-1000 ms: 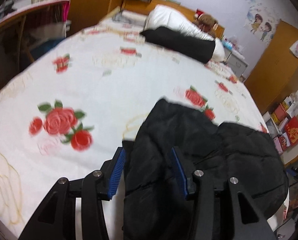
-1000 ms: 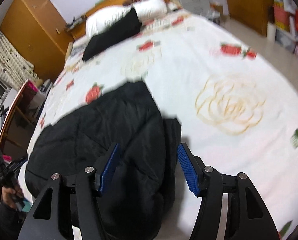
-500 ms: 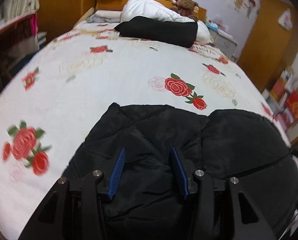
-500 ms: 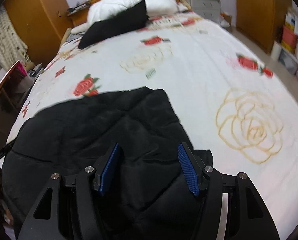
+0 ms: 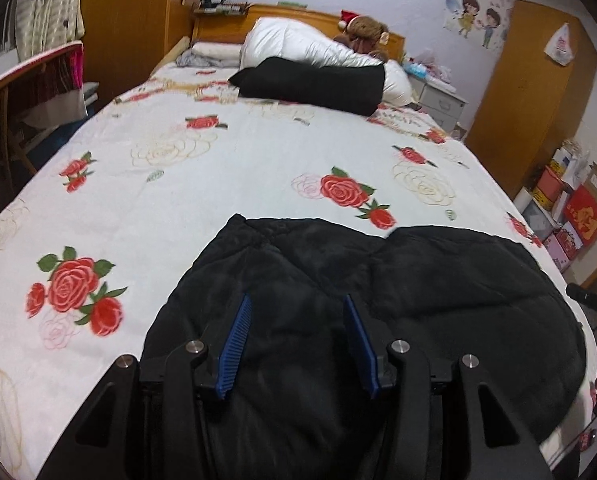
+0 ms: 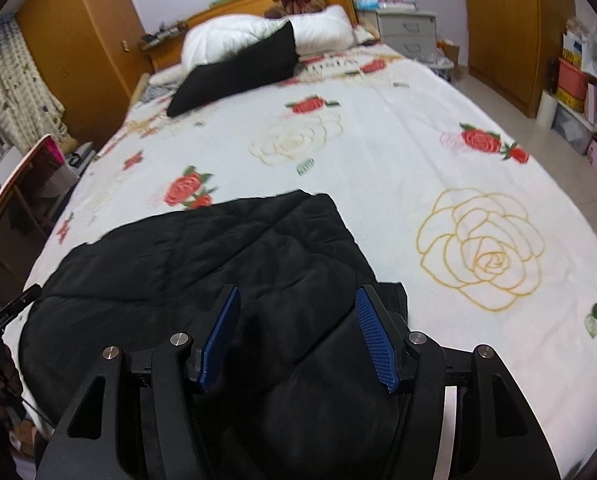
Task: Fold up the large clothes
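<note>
black padded jacket (image 5: 378, 300) bunched on rose-print bedsheet (image 5: 218, 184). left gripper (image 5: 296, 320) and right gripper (image 6: 296, 312) both wide apart over fabric, gripping nothing (no legible label on jacket).

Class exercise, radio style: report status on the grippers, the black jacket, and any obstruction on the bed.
Left gripper open, right gripper open, both over the black jacket. Jacket bunched at foot of floral bedspread. Nothing on it.
</note>
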`<state>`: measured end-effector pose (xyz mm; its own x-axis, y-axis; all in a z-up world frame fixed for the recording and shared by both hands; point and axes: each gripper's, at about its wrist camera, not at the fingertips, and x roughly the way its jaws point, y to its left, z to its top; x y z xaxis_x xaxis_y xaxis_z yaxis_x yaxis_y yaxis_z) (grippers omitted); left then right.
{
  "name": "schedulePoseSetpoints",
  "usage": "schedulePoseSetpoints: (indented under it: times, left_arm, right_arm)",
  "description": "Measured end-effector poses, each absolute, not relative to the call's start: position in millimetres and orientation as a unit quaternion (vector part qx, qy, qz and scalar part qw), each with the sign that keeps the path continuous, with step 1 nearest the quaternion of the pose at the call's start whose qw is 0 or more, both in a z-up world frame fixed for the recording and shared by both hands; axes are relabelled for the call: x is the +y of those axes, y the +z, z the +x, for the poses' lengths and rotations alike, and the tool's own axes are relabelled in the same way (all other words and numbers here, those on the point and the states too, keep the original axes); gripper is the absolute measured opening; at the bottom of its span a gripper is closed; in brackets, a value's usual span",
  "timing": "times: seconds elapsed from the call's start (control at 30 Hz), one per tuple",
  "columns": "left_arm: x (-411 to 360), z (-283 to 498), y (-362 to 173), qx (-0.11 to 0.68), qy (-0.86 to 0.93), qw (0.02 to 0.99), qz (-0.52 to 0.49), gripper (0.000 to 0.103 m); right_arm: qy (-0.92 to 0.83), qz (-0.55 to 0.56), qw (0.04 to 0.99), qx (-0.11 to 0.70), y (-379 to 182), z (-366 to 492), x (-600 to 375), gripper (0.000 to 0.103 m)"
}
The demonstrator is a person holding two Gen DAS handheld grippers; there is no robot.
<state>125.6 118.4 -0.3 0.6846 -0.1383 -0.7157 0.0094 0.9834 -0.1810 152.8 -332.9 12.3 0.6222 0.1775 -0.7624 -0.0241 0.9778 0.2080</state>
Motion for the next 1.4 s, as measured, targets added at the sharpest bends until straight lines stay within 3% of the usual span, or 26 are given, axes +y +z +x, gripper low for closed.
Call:
schedulePoseSetpoints:
  times: [0.27, 0.57, 0.87, 1.0, 1.17, 1.3, 1.4]
  left_arm:
    - [99, 63, 19, 0.387, -0.056, 0.917, -0.071, 0.051]
    - [88, 36, -9, 0.421, -0.037, 0.904, -0.066, 0.051]
    - [75, -11, 19, 0.414, -0.053, 0.904, -0.095, 0.051]
    - [71, -38, 36, 0.4, -0.05, 0.91, -0.099, 0.068]
    - [66, -58, 52, 0.389, -0.05, 0.915, -0.091, 0.068]
    - [62, -64, 62, 0.377, -0.05, 0.921, -0.088, 0.079]
    - [57, -61, 61, 0.377, -0.048, 0.922, -0.082, 0.08]
  right_arm:
    - [0.074, 0.083, 0.905, 0.41, 37, 88, -310, 0.06]
    - [0.065, 0.062, 0.885, 0.456, -4, 51, -303, 0.06]
    - [0.075, 0.087, 0.896, 0.429, 28, 13, -304, 0.06]
    - [0.088, 0.07, 0.903, 0.414, 47, -11, -293, 0.061]
    - [0.096, 0.054, 0.914, 0.392, 66, -36, -278, 0.067]
    - [0.1, 0.037, 0.919, 0.379, 74, -42, -267, 0.068]
    - [0.1, 0.027, 0.921, 0.376, 74, -41, -263, 0.068]
